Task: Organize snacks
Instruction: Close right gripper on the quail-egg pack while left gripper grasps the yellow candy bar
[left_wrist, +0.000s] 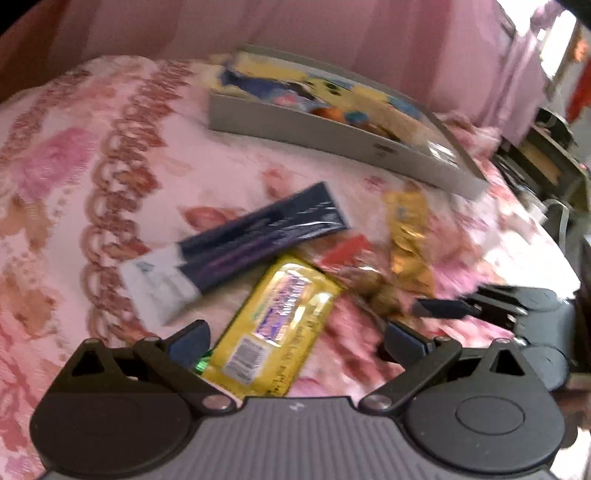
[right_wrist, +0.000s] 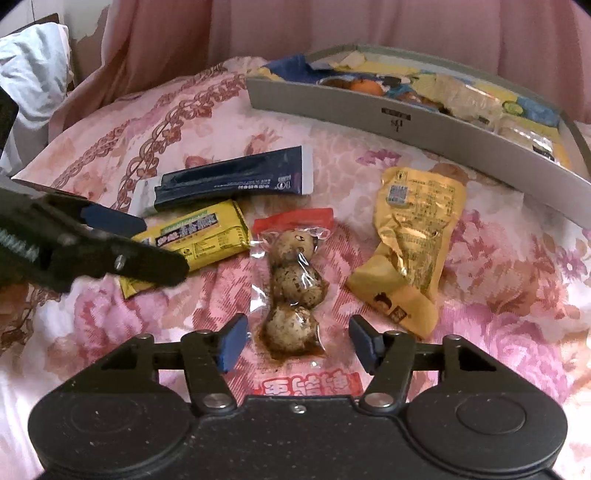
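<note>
The grey box (right_wrist: 406, 122) lying well ahead of both tools is already holding a jumble of yellow, blue and orange packets, so part of the sorting looks done. Four snacks are still lying loose on the pink floral bed (right_wrist: 147, 122): the dark blue pack (right_wrist: 236, 177), the yellow bar (right_wrist: 207, 232), the clear pouch of speckled eggs (right_wrist: 295, 280) and the golden-yellow pouch (right_wrist: 417, 236). By my judgement the task is sitting somewhere past its middle, with these four left to go into the box.

The right hand-held gripper (right_wrist: 298, 345) is hanging low over the bed with its jaws spread wide and gripping nothing; the near end of the egg pouch is lying directly between its blue pads (right_wrist: 232, 343), so it seems to be lining up on that pouch. The golden-yellow pouch is lying ahead and to its right, the yellow bar ahead and to its left, and the dark blue pack beyond the bar.

The left hand-held gripper (left_wrist: 295, 341) is likewise released and empty, angled down at the yellow bar (left_wrist: 280, 317), whose near end is lying between its open fingers. That view is blurred, so whether the left pad (left_wrist: 190, 347) is touching the wrapper cannot be told. In the right view this tool is reaching in from the left, its tip over the bar.
</note>
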